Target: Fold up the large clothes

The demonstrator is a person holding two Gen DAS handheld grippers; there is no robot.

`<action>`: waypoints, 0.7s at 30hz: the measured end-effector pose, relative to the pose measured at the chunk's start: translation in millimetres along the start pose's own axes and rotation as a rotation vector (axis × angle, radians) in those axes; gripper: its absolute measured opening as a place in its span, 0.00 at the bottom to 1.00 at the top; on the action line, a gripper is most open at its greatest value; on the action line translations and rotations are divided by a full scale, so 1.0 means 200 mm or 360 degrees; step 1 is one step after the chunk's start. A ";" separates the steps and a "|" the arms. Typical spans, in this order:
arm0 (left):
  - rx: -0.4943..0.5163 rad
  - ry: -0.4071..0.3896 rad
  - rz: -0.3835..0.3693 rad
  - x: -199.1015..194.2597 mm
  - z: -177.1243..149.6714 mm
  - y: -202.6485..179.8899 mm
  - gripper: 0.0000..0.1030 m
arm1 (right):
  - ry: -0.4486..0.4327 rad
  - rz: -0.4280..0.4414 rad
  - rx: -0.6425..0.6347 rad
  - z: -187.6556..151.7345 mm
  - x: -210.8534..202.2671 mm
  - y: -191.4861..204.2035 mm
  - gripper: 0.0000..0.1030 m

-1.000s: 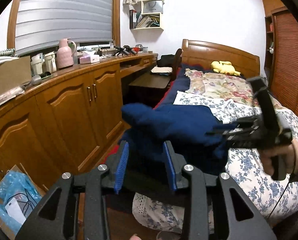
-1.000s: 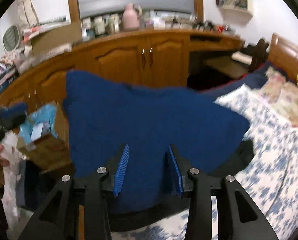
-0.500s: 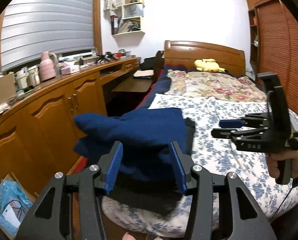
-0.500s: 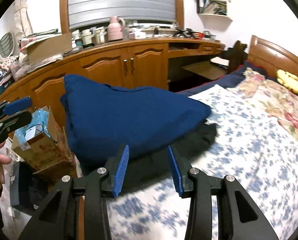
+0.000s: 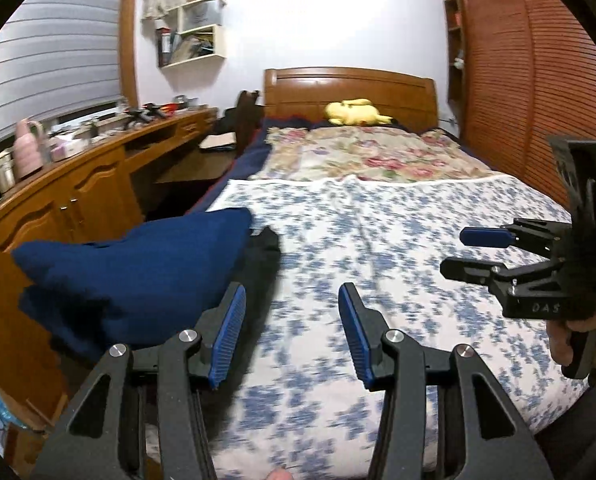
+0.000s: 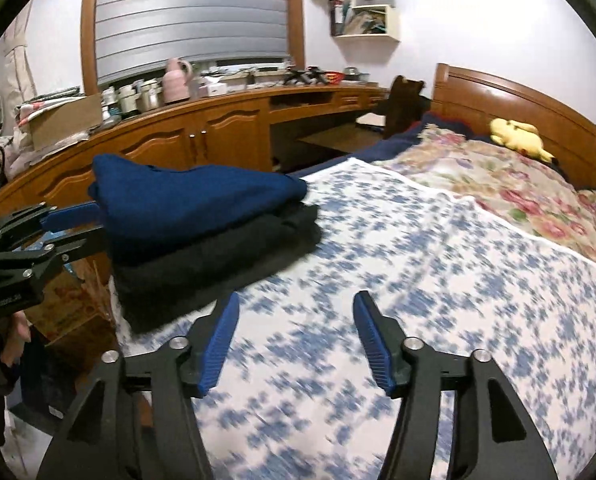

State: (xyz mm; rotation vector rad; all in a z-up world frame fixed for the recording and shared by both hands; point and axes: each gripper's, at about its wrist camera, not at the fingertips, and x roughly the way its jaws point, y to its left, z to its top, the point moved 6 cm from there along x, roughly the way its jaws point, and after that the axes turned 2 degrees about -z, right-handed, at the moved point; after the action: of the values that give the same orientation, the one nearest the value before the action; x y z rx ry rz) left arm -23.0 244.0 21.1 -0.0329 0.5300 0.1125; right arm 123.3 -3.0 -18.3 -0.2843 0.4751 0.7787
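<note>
A folded blue garment (image 5: 138, 268) (image 6: 194, 196) lies on a folded black garment (image 5: 264, 256) (image 6: 218, 264) at the bed's near left corner. My left gripper (image 5: 290, 296) is open over the blue-flowered sheet (image 5: 377, 248), just right of the pile, with nothing between its blue pads. My right gripper (image 6: 298, 300) hovers over the sheet (image 6: 417, 260) further right; its jaws are opening and hold nothing. In the left wrist view the right gripper (image 5: 455, 253) shows at the right edge, held by a hand. In the right wrist view the left gripper (image 6: 94, 226) sits beside the pile's left end.
A long wooden cabinet (image 5: 98, 196) with a cluttered top runs along the bed's left side. A floral quilt (image 5: 369, 156) and a yellow plush toy (image 5: 353, 112) lie by the headboard. A slatted wardrobe (image 5: 537, 80) stands on the right. Boxes (image 6: 74, 296) sit on the floor beside the pile.
Both grippers have let go of the blue garment and swung right over the sheet. The garment now rests on the black one. Both pairs of jaws stand wider.
</note>
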 end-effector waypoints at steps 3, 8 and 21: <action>0.0007 0.0001 -0.0075 0.04 0.00 -0.14 0.48 | 0.0000 -0.0059 0.0032 -0.09 -0.11 -0.07 0.68; 0.0027 0.0002 -0.0176 0.08 -0.01 -0.40 0.48 | -0.0024 -0.0191 0.0102 -0.24 -0.35 -0.16 0.72; 0.0060 -0.0003 -0.0384 -0.01 -0.06 -0.98 0.48 | -0.0187 -0.0594 0.0377 -0.54 -1.10 -0.26 0.78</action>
State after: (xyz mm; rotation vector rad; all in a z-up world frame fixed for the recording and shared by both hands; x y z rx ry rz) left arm -8.2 48.3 13.3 -0.0598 0.5221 -0.1326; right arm -6.5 -215.2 5.1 -0.0999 0.3838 0.3681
